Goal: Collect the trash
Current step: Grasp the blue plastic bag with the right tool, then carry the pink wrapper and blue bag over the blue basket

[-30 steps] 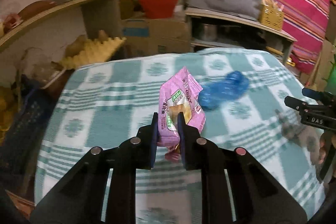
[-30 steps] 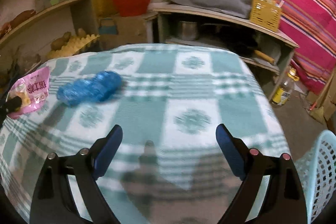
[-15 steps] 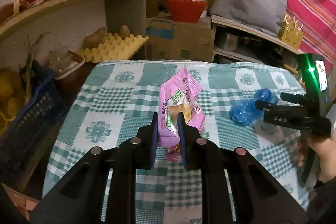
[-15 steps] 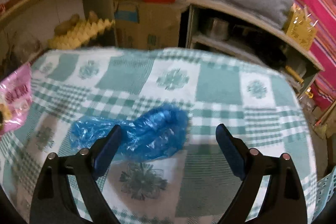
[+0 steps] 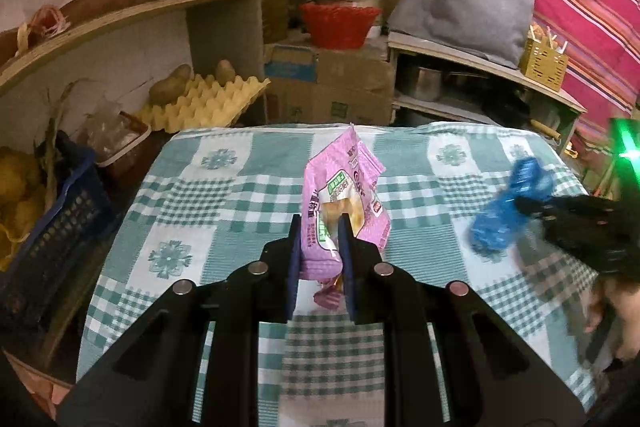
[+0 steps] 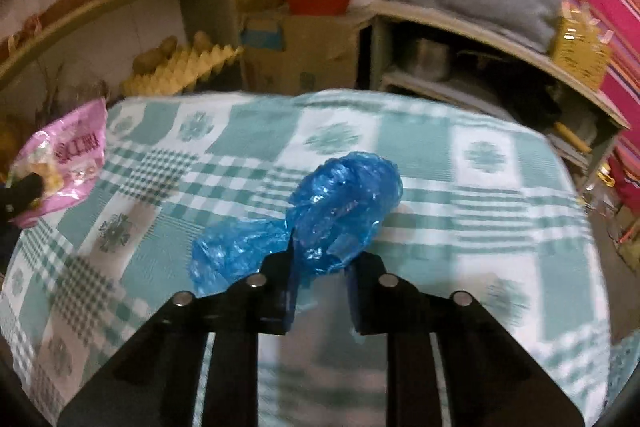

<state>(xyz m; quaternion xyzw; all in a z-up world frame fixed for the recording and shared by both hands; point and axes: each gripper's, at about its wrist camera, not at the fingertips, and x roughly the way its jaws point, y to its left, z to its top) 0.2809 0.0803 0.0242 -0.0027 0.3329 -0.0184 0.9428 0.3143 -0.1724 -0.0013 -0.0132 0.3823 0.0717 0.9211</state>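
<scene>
A pink snack wrapper (image 5: 344,187) stands upright above the green checked tablecloth (image 5: 208,195), with my left gripper (image 5: 320,227) shut on its lower part. To the right, a crumpled blue plastic bag (image 5: 508,211) lies on the cloth with my right gripper (image 5: 532,207) at it. In the right wrist view the right gripper (image 6: 322,259) has its jaws closing, and the near end of the blue bag (image 6: 344,195) is pinched between the pads. The pink wrapper (image 6: 68,159) shows at the far left of that view.
A dark blue crate (image 5: 52,227) hugs the table's left edge. Behind the table stand a yellow egg tray (image 5: 200,103), cardboard boxes (image 5: 328,87) and a low shelf (image 5: 480,55). A pale blue basket (image 6: 626,367) sits low at the right. A hand (image 5: 612,303) holds the right gripper.
The right gripper moved left over the table to the blue bag and its wide jaws closed on it. The left gripper kept its hold on the pink wrapper.
</scene>
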